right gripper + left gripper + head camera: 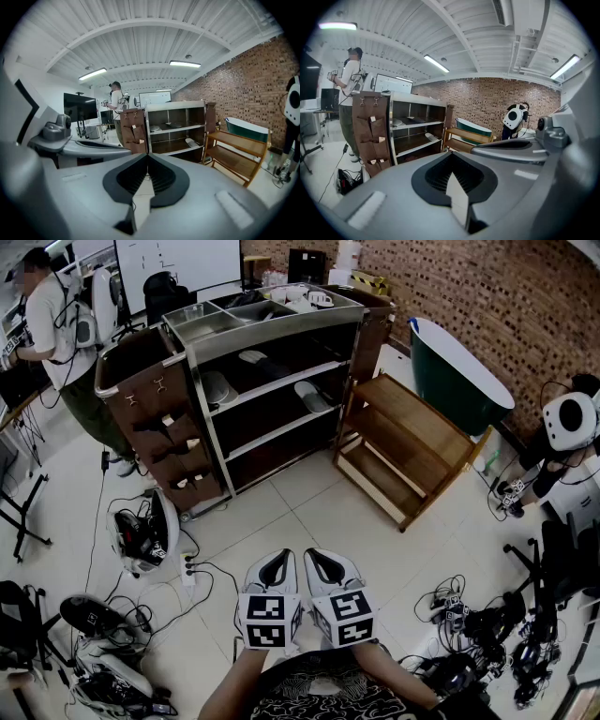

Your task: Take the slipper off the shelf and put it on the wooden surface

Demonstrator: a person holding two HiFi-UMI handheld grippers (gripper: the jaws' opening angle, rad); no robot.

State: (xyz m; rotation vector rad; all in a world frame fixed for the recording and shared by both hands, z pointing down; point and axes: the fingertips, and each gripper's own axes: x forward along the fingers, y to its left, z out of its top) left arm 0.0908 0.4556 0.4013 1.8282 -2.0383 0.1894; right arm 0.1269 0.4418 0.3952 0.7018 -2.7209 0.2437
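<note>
While the left gripper [277,555] and the right gripper [317,553] are held side by side close to the body, well short of the furniture, nothing is gripped by either. In the two gripper views the jaws of each are seen closed together, tips meeting, with only floor showing behind them.

A pale slipper [312,396] is seen lying on the middle board of the metal shelf [281,326], towards its right end. Two more slippers [218,388] are laid on the board above. A brown pocket organiser [169,432] is hung on the shelf's left side.

The wooden rack [412,442] is placed just beside the shelf on the right, its slatted boards bare. A dark green bathtub [459,371] is set behind it against the brick wall. A person [56,329] is seen standing at the far left.
</note>
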